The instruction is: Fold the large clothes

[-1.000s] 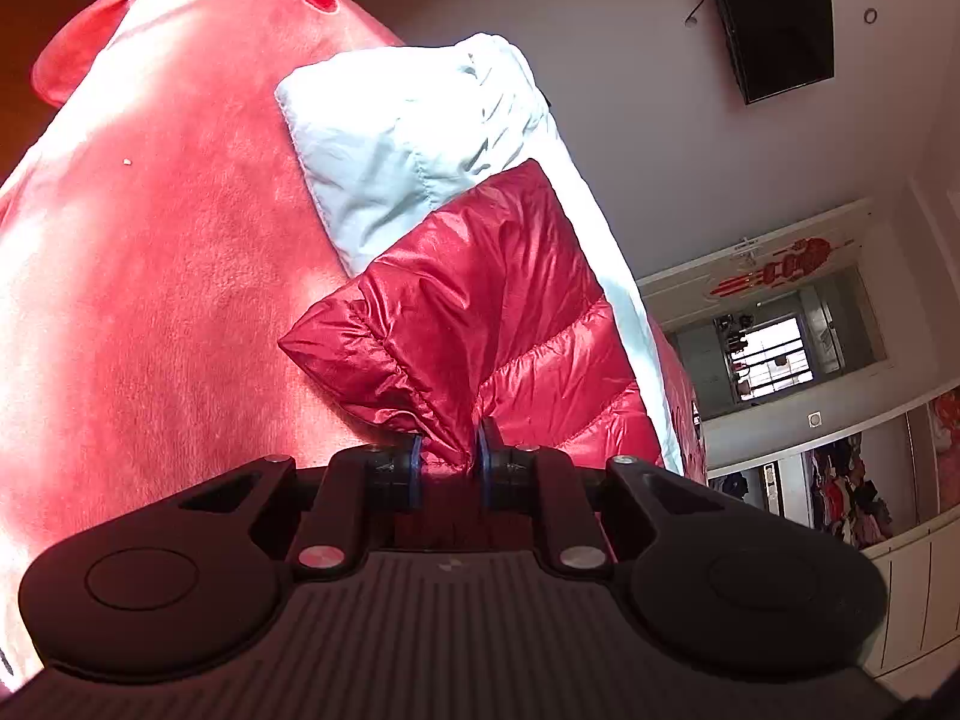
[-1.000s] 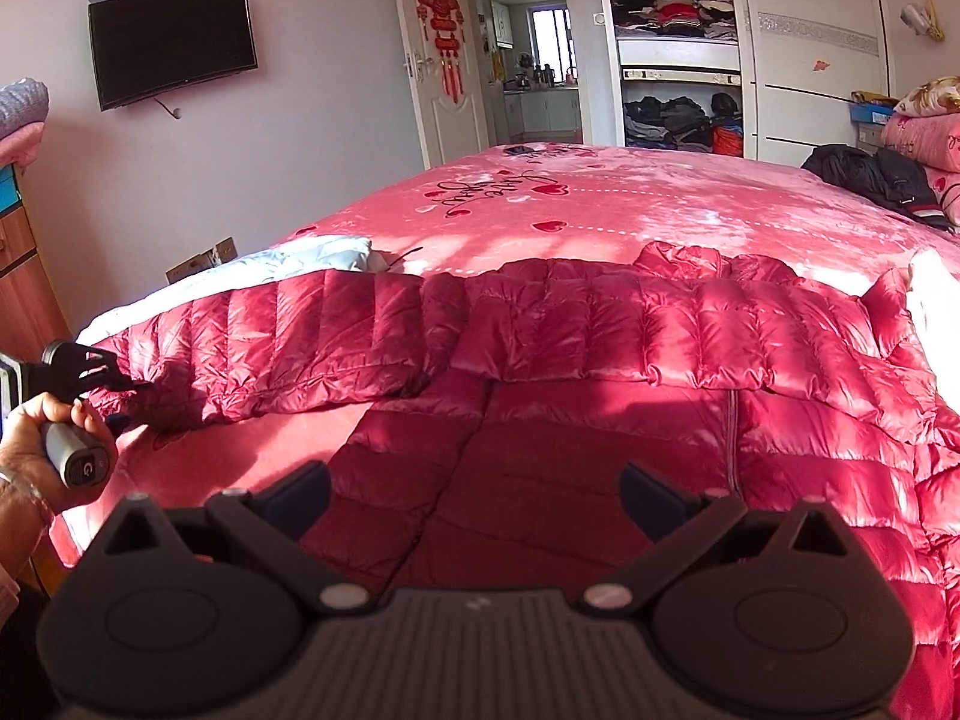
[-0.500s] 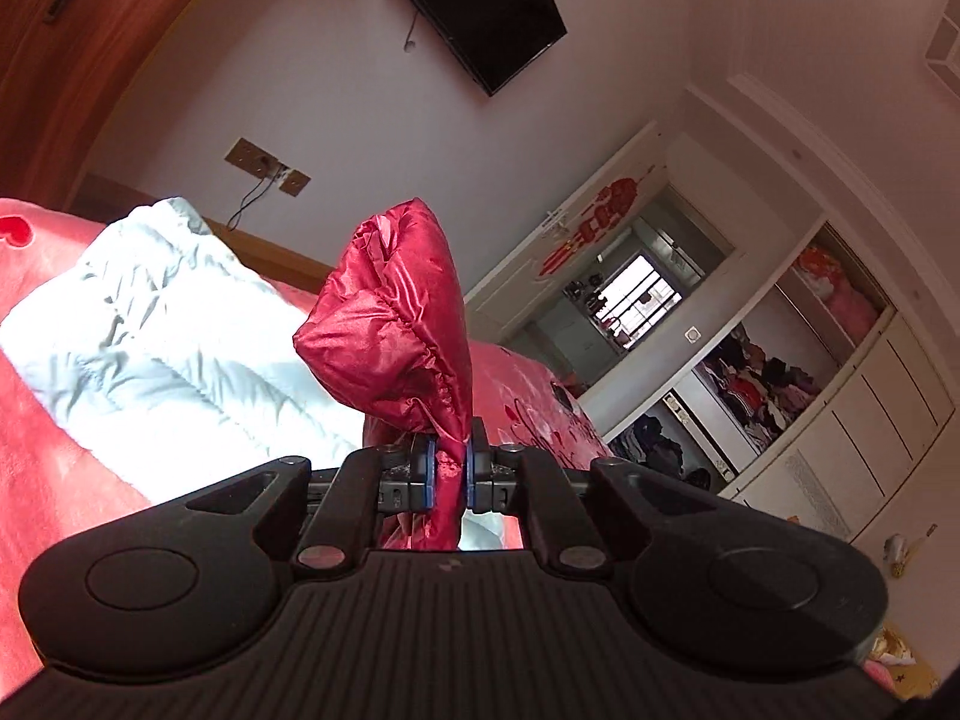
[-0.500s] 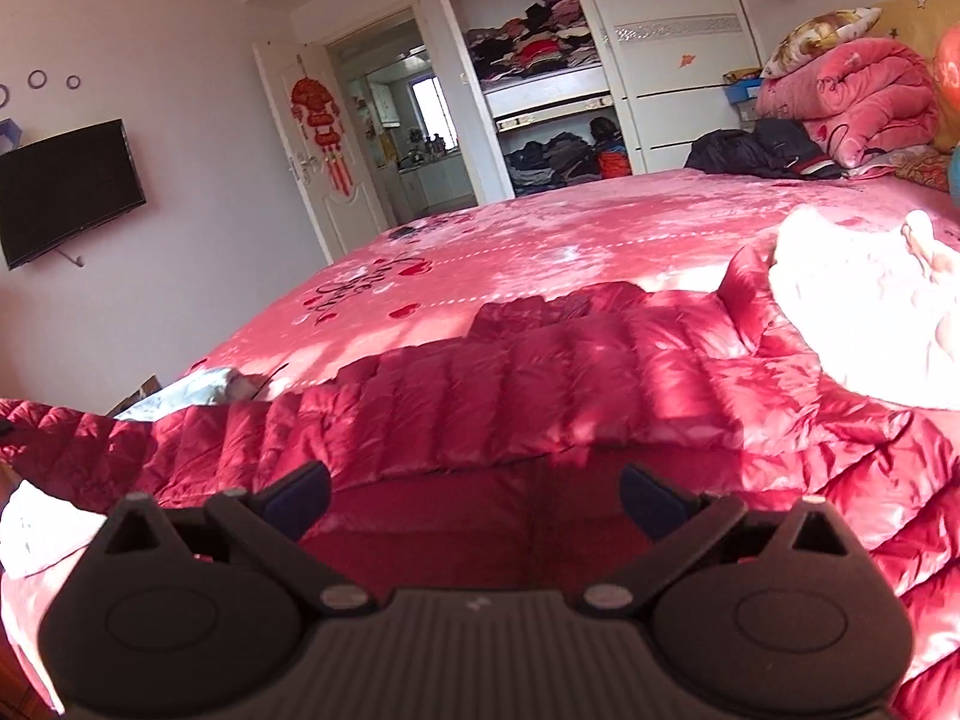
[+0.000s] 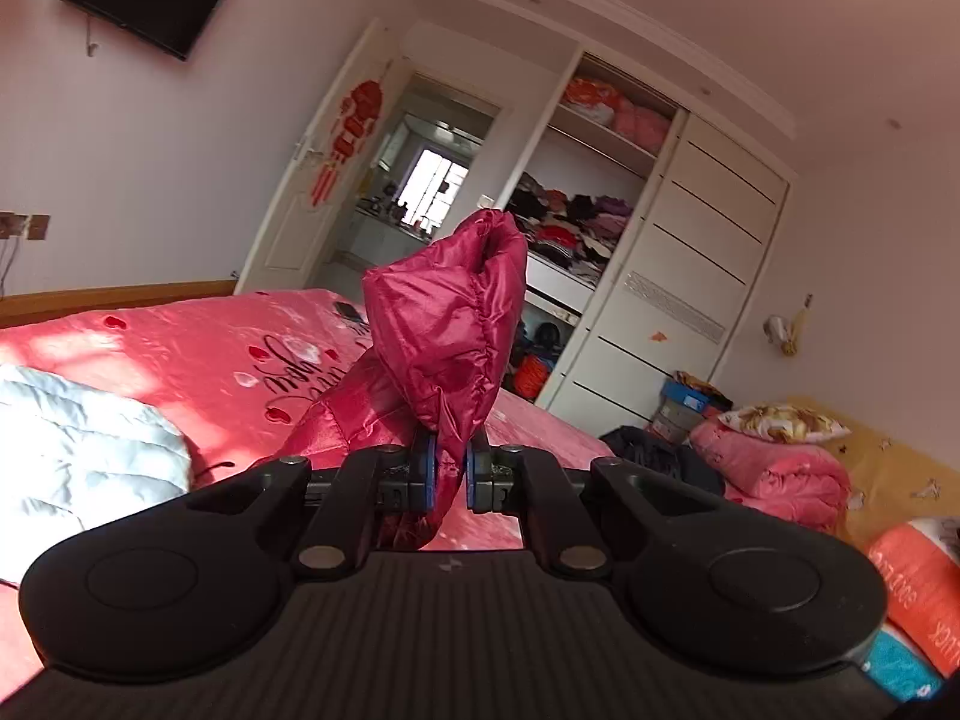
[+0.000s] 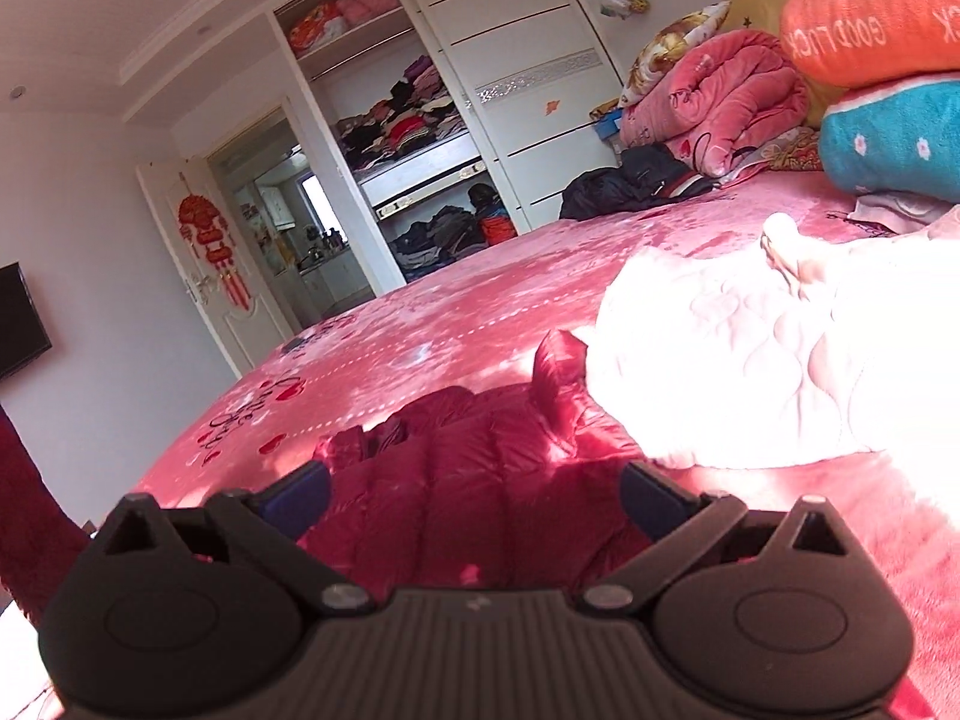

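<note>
The left claw [image 5: 444,468] is clamped on the red down jacket's sleeve cuff [image 5: 444,324], lifted above the bed [image 5: 180,348]. The right claw [image 6: 474,495] gapes empty over the jacket body [image 6: 480,456] — directly ahead, the nearer hand to it.

left gripper [image 5: 445,471] jaws pinched closed, right gripper [image 6: 474,495] jaws spread wide

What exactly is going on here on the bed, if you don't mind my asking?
A person holding a claw in each hand is folding a red down jacket spread on the pink bedspread. The left claw is shut on the jacket's sleeve cuff, holding it up off the bed. The right claw hangs open over the jacket's body, gripping nothing. A pale blue quilted garment and a white quilted garment lie beside the jacket.
</note>
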Demonstrator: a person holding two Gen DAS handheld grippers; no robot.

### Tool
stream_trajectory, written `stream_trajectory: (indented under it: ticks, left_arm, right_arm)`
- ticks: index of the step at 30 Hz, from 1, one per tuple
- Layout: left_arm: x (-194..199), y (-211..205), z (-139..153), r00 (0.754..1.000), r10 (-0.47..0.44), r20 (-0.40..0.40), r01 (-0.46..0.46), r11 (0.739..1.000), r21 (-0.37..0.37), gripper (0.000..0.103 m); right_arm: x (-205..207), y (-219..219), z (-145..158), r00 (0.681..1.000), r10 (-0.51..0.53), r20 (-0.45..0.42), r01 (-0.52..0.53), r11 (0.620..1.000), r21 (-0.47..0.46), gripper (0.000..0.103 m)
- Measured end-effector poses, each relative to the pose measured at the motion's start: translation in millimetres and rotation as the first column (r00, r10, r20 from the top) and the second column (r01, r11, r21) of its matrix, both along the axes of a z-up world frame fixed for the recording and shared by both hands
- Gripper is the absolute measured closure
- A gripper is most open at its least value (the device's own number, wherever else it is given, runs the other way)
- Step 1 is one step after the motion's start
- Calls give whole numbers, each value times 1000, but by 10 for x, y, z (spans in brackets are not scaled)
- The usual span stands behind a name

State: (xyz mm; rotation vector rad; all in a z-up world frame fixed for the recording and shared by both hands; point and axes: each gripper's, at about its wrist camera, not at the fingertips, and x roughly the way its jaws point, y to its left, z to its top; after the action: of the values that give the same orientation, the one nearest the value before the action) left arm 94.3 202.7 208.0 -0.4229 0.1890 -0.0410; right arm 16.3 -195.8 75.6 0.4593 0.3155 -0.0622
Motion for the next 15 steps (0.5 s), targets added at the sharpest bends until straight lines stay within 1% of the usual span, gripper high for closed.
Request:
stream_trajectory:
  ticks: [2, 5, 7, 11, 15]
  left_arm:
    - [141, -327, -35, 998, -65, -11, 66, 997, 30, 98]
    - [406, -782, -201, 986, -159, -39, 162, 984, 78, 97]
    - [548, -1055, -381, 972, -223, -69, 229, 969, 97, 97]
    - [772, -1600, -755, 941, -310, -139, 328, 935, 135, 97]
    - [919, -1891, -1154, 903, -367, -221, 405, 900, 160, 97]
  right_arm:
    - [32, -139, 1, 1000, -28, 11, 28, 999, 31, 1]
    - [52, -328, -12, 998, -65, 22, 63, 995, 76, 1]
    - [78, -456, -43, 995, -101, 13, 99, 991, 95, 1]
    - [84, -674, -95, 990, -142, 7, 139, 977, 161, 1]
    - [102, -840, -116, 986, -167, 6, 163, 967, 194, 1]
